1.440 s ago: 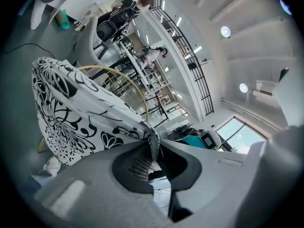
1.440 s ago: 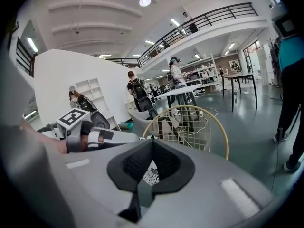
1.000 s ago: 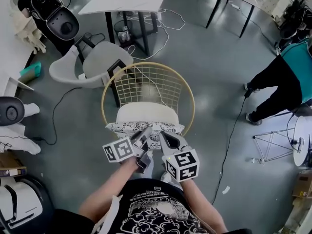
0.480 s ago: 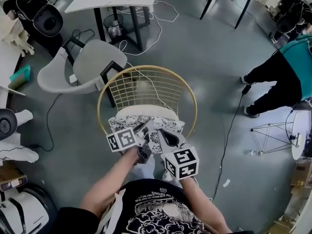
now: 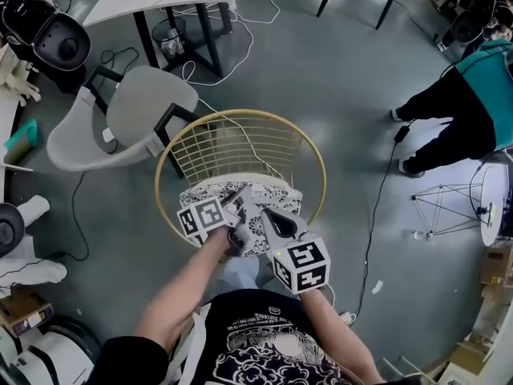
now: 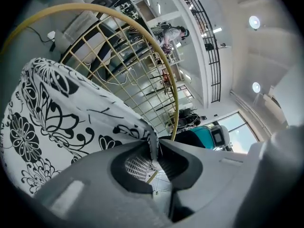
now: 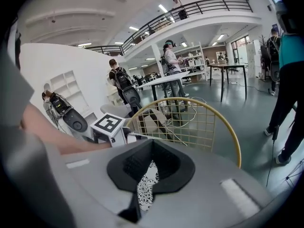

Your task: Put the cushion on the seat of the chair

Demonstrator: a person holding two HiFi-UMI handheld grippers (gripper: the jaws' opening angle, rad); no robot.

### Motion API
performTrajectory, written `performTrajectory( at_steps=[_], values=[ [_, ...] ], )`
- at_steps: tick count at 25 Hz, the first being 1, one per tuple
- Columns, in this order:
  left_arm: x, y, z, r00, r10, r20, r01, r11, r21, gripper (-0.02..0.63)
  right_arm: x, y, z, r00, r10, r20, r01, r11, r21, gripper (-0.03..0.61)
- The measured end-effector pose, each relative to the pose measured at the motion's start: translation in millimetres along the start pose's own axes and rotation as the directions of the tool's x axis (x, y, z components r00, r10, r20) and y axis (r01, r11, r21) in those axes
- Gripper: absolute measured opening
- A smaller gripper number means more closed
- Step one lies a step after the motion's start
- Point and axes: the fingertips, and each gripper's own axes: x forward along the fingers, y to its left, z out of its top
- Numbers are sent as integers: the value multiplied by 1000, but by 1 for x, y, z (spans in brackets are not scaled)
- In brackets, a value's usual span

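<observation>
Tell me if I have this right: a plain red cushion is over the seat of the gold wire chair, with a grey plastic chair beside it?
Not quite. The cushion is not plain red but white with a black floral print, as the head view and the left gripper view show. The rest holds: it is over the seat of the gold wire chair, with a grey plastic chair beside it.

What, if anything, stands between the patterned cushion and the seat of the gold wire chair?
Nothing visible does. The cushion already lies inside the chair, spread over its seat and hiding it. No other thing shows on the seat or sticking out from under the cushion's edges.
</observation>
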Motion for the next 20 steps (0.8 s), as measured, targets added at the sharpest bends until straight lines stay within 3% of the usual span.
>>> performTrajectory(
  at_steps=[9, 13, 20],
  values=[
    [20, 16, 21, 1000, 2, -1, -2, 999, -33, 73, 9, -11, 5, 999, -32, -8, 32, 999, 6, -2],
    [21, 14, 25, 1000, -2, -4, 2, 1000, -21, 135, 12, -12, 9, 999, -33, -5, 33, 999, 6, -2],
    [16, 6, 25, 1000, -11, -2, 11, 1000, 1, 133, 12, -10, 11, 1000, -31, 4, 31, 999, 8, -2]
  ],
)
